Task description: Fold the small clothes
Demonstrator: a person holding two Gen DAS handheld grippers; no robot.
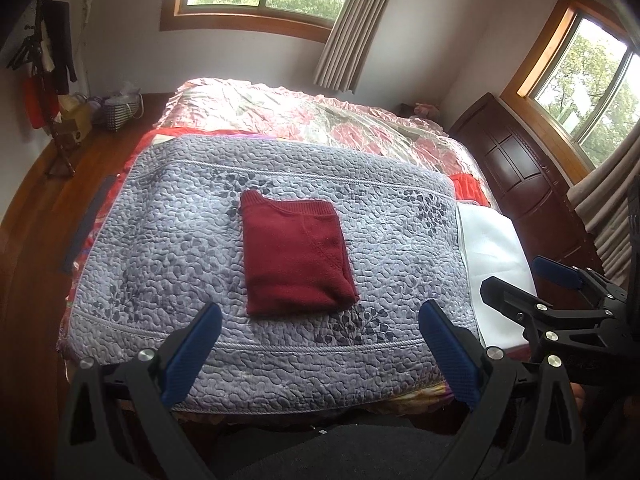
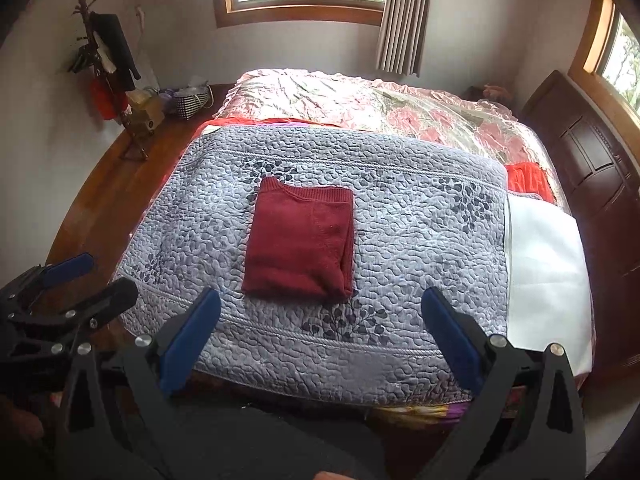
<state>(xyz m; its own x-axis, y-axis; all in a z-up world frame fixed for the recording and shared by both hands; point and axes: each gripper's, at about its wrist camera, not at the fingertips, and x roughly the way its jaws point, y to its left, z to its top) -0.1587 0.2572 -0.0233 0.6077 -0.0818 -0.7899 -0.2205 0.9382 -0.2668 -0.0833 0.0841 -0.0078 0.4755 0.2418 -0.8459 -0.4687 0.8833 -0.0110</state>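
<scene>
A dark red knitted garment (image 1: 296, 256) (image 2: 300, 242) lies folded into a neat rectangle in the middle of the grey quilted blanket (image 1: 168, 248) (image 2: 420, 248) on the bed. My left gripper (image 1: 320, 316) hangs open above the blanket's near edge, short of the garment, with nothing between its blue pads. My right gripper (image 2: 320, 304) is likewise open and empty, just in front of the garment. Each gripper shows in the other's view: the right one (image 1: 532, 276) at the right edge, the left one (image 2: 96, 276) at the lower left, both with jaws apart.
A white cloth (image 2: 544, 264) lies to the right of the blanket, with an orange-red cloth (image 2: 528, 182) behind it. A floral bedspread (image 2: 360, 100) covers the far half of the bed. A dark wooden headboard (image 2: 592, 168) stands on the right. A coat rack (image 2: 104, 72) and bags stand at the far left.
</scene>
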